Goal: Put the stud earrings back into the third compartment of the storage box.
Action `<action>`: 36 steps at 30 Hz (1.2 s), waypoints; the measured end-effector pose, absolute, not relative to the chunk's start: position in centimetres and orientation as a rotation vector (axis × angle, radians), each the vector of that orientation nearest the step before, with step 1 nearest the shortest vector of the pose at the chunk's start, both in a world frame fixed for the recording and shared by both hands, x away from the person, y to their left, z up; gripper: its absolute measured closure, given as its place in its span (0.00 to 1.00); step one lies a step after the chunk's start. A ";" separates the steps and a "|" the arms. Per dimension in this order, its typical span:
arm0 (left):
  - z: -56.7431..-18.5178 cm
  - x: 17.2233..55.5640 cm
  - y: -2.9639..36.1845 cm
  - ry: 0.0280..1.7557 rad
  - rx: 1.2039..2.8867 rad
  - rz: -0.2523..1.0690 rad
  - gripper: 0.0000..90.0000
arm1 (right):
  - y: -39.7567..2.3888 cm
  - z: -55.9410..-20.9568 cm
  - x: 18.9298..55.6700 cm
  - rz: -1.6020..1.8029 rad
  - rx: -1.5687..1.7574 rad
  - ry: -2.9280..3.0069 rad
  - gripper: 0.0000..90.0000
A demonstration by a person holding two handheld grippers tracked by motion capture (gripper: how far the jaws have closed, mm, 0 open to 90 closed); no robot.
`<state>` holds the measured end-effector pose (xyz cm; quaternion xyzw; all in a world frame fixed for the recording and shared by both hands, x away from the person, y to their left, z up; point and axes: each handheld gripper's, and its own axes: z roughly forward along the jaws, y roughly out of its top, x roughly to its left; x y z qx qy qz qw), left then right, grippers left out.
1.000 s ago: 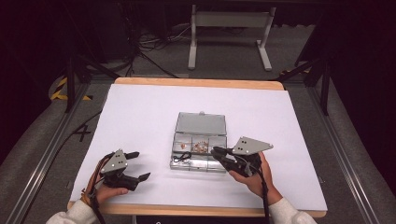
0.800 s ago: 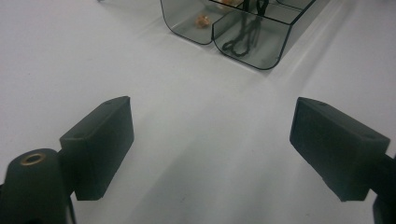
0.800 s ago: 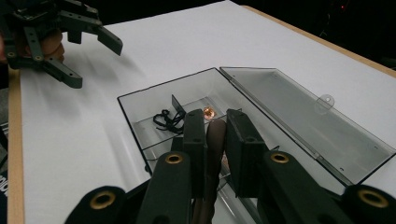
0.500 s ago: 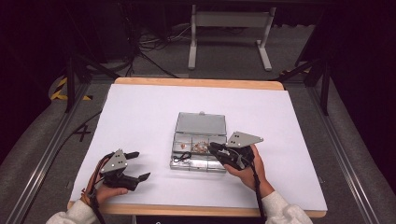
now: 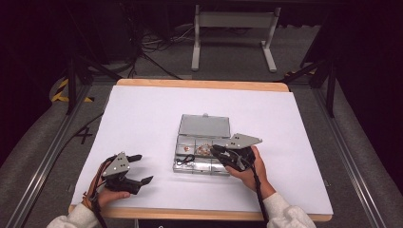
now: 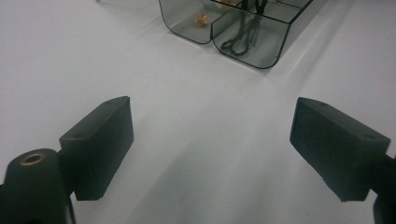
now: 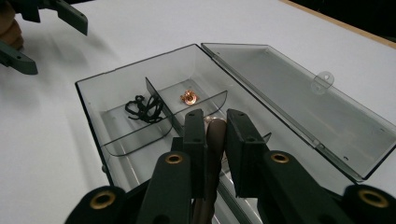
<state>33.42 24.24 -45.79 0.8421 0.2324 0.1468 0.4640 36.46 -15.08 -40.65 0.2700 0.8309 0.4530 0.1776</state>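
Observation:
A clear plastic compartment box lies in the middle of the white table, its lid open and laid flat on the far side. My right gripper hovers over the box's near right part and is shut on a brown strap-like piece. One compartment holds a black cord tangle and the one beside it a small copper-coloured piece. My left gripper rests at the near left of the table, open and holding nothing. Its jaws point toward the box corner.
A white sheet covers the table, and a wooden edge shows at the far side. Bare sheet surrounds the box on all sides. Beyond the table, a metal stand and cables sit on the dark floor.
My right gripper has shifted left and a little forward, from beside the box's near right corner to over its compartments. The left gripper has stayed put.

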 end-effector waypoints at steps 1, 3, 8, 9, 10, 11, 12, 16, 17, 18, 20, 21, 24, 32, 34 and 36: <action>-45.8 33.4 24.2 0.573 2.068 0.356 0.16 | -15.1 -40.8 36.5 1.279 0.767 2.356 0.87; -45.8 33.4 24.2 0.572 2.068 0.356 0.16 | -15.0 -41.0 36.6 1.269 0.767 2.356 0.87; -45.8 33.4 24.2 0.571 2.069 0.355 0.16 | -14.9 -41.4 36.6 1.238 0.766 2.369 0.87; -45.8 33.4 24.2 0.571 2.069 0.356 0.16 | -14.9 -41.5 36.7 1.236 0.766 2.371 0.87; -45.8 33.4 24.2 0.570 2.070 0.357 0.16 | -14.9 -41.6 36.7 1.224 0.765 2.375 0.87; -45.8 33.4 24.2 0.568 2.071 0.357 0.16 | -14.9 -41.6 36.7 1.224 0.765 2.375 0.87; -45.8 33.4 24.2 0.566 2.073 0.357 0.16 | -14.9 -41.7 36.7 1.221 0.765 2.377 0.87; -45.8 33.4 24.2 0.558 2.078 0.366 0.16 | -14.9 -42.0 36.8 1.209 0.771 2.381 0.87; -45.8 33.4 24.2 0.558 2.078 0.366 0.16 | -14.9 -42.0 36.8 1.206 0.770 2.382 0.87; -45.8 33.4 24.2 0.559 2.078 0.365 0.16 | -14.9 -42.1 36.8 1.204 0.769 2.384 0.87; -45.8 33.4 24.2 0.558 2.079 0.365 0.16 | -14.9 -42.1 36.8 1.201 0.770 2.386 0.87; -45.8 33.4 24.2 0.559 2.079 0.365 0.16 | -14.9 -42.2 36.8 1.198 0.772 2.386 0.87; -45.8 33.4 24.2 0.558 2.080 0.369 0.16 | -14.9 -42.5 36.9 1.180 0.773 2.395 0.87; -45.8 33.4 24.1 0.558 2.081 0.369 0.16 | -15.0 -42.8 36.9 1.166 0.781 2.404 0.87; -45.8 33.4 24.1 0.557 2.081 0.370 0.16 | -15.0 -42.8 36.8 1.161 0.781 2.409 0.87; -45.8 33.4 24.1 0.557 2.081 0.371 0.16 | -15.0 -42.9 36.8 1.161 0.780 2.409 0.87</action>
